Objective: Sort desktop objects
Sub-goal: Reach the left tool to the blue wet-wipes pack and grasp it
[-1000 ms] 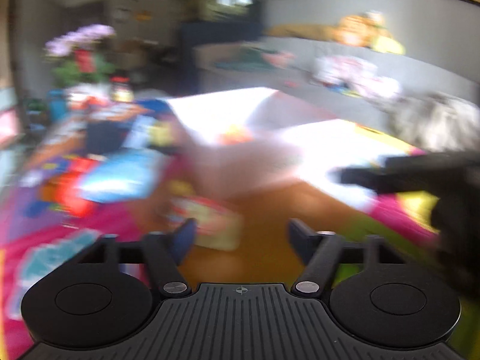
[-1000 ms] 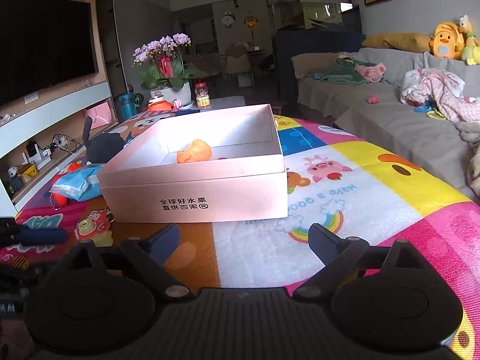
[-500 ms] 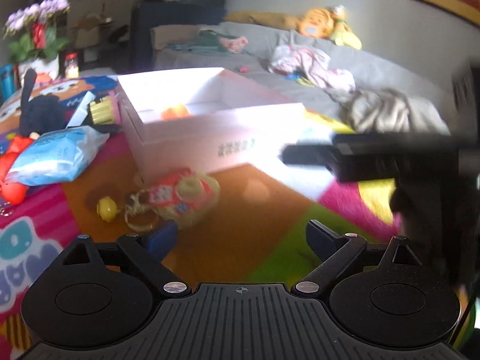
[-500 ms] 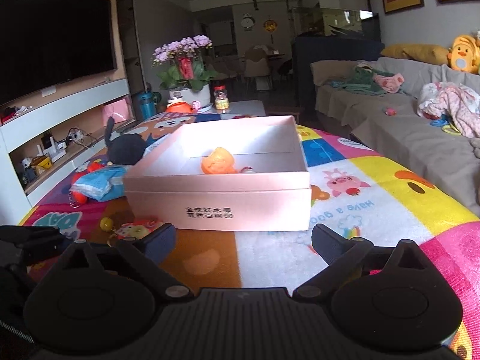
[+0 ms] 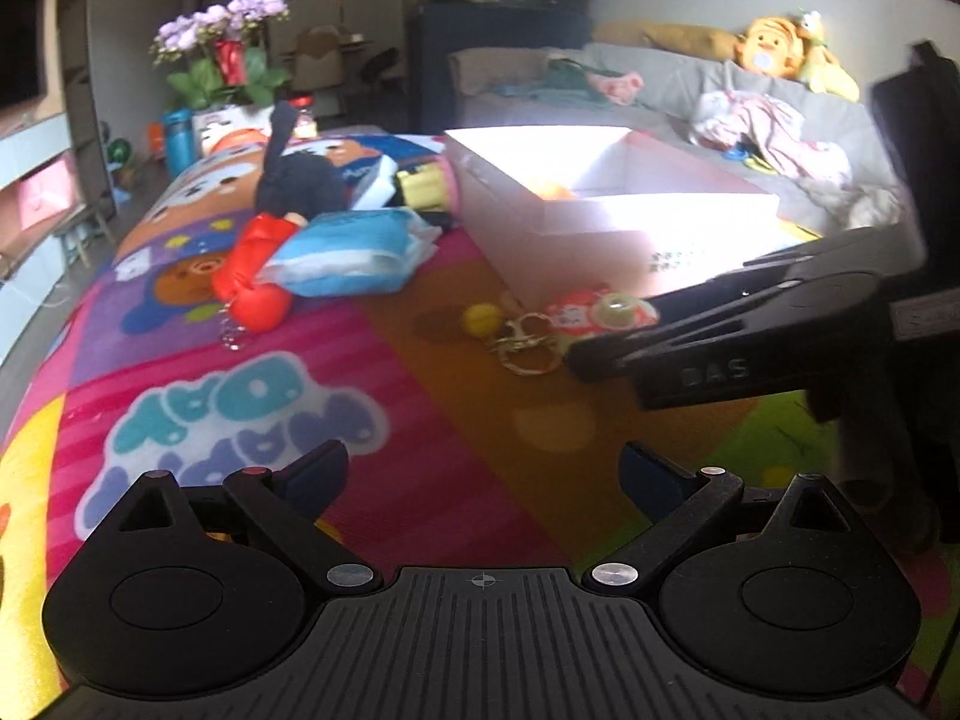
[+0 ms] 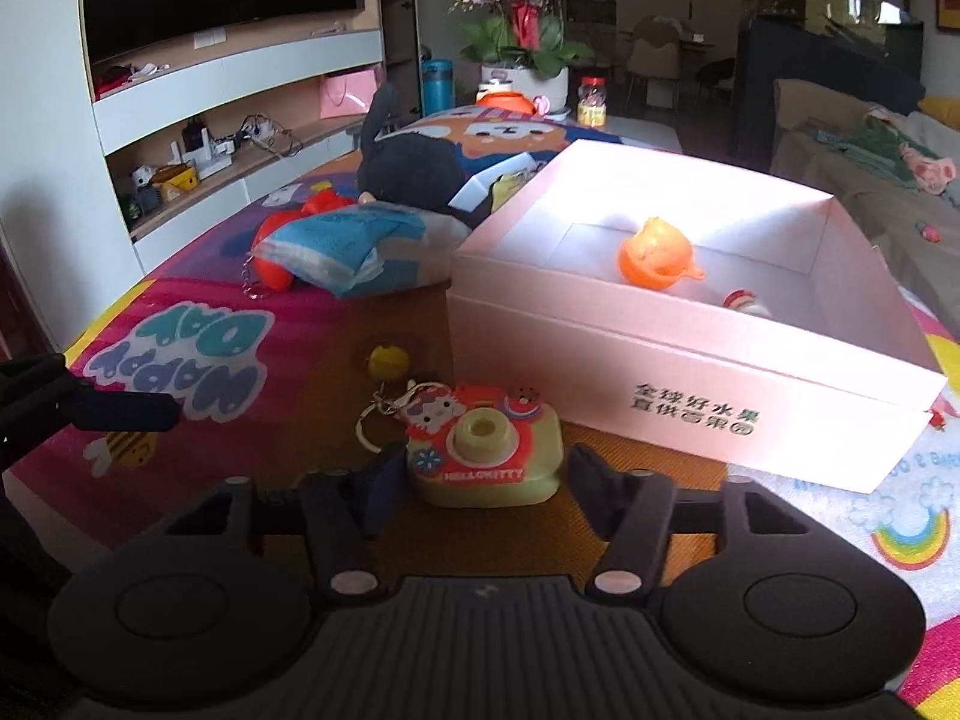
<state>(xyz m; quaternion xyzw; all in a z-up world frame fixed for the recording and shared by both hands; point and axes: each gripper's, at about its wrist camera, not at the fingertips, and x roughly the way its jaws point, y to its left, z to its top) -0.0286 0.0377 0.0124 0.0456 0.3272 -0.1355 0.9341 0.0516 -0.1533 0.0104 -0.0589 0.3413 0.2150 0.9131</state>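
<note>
Yellow toy camera: lay on the mat-covered surface just before the pink box, its keyring trailing left.
Right tool: fingers had just been closing around the camera's two sides; whether the pads pressed on it could not be told.
Left tool: jaws had just spread wide, nothing between them.
Pink box: open, an orange toy inside.
Blue packet: farther left, beside the box.

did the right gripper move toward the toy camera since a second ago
Yes. The right gripper came in beside the pink box; its jaws have just been closing around the toy camera.
</note>
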